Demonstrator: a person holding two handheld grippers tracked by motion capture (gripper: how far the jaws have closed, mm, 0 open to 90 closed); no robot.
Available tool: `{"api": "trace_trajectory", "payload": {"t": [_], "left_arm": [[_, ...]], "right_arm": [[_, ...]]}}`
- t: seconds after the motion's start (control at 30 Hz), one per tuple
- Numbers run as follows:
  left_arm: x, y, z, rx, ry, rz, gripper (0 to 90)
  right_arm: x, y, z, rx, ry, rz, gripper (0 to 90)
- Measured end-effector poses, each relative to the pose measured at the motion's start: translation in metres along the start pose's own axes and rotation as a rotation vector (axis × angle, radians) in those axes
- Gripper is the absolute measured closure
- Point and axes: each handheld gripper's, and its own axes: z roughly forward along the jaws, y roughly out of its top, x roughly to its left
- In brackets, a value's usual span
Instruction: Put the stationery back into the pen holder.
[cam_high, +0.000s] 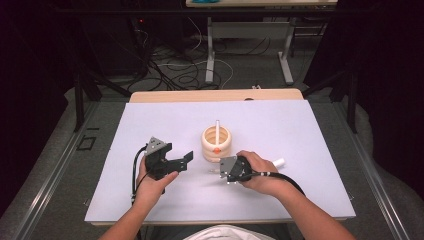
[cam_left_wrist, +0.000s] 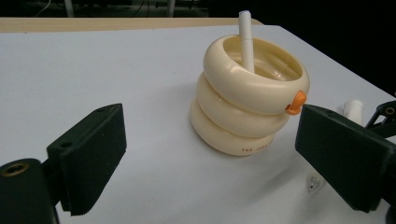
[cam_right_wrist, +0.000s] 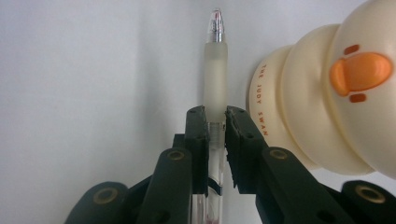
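We have a pen (cam_right_wrist: 215, 70) pinched in the right gripper (cam_right_wrist: 215, 114), its 2 jaws pressed onto the clear barrel just behind the frosted grip, so the tip sticks out ahead of the jaws along the gripper's own line. In the high view the right gripper (cam_high: 226, 170) sits low over the white tabletop (cam_high: 280, 130), just in front of the cream duck-shaped pen holder (cam_high: 216, 142), and the pen lies nearly level with its tip (cam_high: 212, 171) pointing toward our left side.

That is the relation the coming move turns on: the pen's long axis runs roughly flat and across the tabletop, while the pen holder (cam_right_wrist: 317, 98) opens upward and stands just beside and beyond the jaws. We judge that the pen must be lifted and tipped upright, tip down, before it can drop through the top ring.

1 white pen (cam_left_wrist: 246, 42) already leans inside the holder (cam_left_wrist: 250, 100), against its far rim, so the free room is toward the near side. Another white pen (cam_high: 278, 162) lies on the tabletop behind our right hand (cam_high: 260, 172).

The left gripper (cam_high: 181, 162) is held spread wide and empty, its 2 jaws framing the holder from the left in the left gripper view. It is near the holder too, and could steady it, but the right gripper is the 1 carrying the pen.
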Motion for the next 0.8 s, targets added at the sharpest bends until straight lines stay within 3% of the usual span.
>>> {"api": "trace_trajectory", "payload": {"t": [0.3, 0.57, 0.77, 0.8], "left_arm": [[-0.002, 0.002, -0.003, -0.01, -0.008, 0.009, 16.0], [-0.006, 0.003, -0.004, -0.015, -0.006, 0.026, 20.9], [-0.01, 0.004, -0.005, -0.017, -0.003, 0.049, 26.3], [-0.012, 0.003, -0.005, -0.011, -0.005, 0.041, 26.3]], "right_arm": [[-0.005, 0.0, -0.009, -0.096, -0.005, 0.126, 79.7], [-0.01, -0.003, -0.015, -0.175, 0.02, 0.25, 79.7], [-0.013, -0.009, -0.018, -0.27, 0.017, 0.351, 79.6], [-0.014, -0.01, -0.019, -0.274, 0.017, 0.35, 79.7]]}}
